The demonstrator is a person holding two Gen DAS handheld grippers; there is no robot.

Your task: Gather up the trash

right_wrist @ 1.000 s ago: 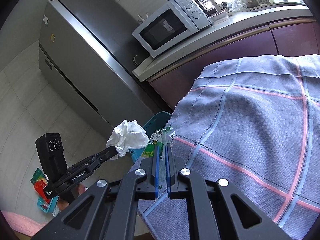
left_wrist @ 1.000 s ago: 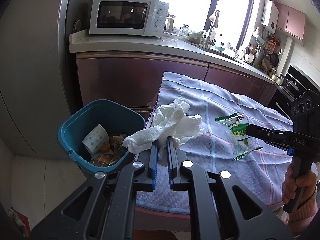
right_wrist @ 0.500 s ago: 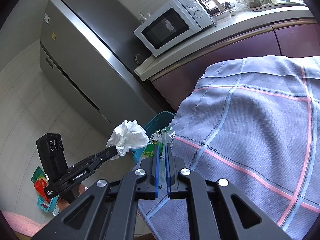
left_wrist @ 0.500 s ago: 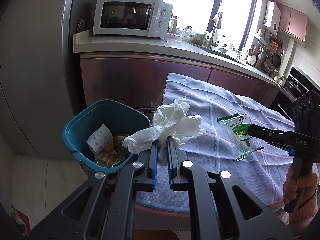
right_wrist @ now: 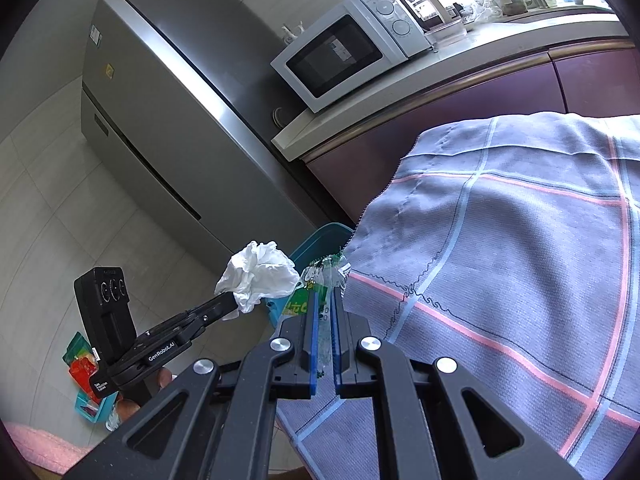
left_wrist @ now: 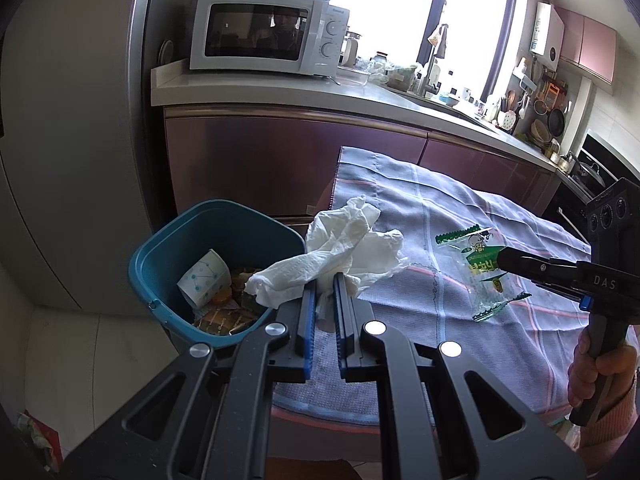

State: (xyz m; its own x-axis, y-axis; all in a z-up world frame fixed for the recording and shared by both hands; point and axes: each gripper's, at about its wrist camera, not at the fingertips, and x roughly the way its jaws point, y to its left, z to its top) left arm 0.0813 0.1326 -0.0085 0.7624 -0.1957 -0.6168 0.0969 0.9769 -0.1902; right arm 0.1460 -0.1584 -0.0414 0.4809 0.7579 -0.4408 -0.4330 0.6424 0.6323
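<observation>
1. A crumpled white paper tissue (left_wrist: 344, 256) is held between the closed left tongs (left_wrist: 325, 300), near the rim of the round teal plastic bin (left_wrist: 168, 256).
2. A clear plastic wrapper with green print (left_wrist: 486, 276) is pinched by the closed right tongs (right_wrist: 325, 312) above the grey checked cloth on the surface (right_wrist: 520, 240).
3. Both pieces are judged very light and soft; the wrapper is probably slippery, so a deep hold is advised.
4. The bin, already holding a patterned paper cup (left_wrist: 206, 282), stands just beside the surface; nothing is seen blocking its mouth.
</observation>
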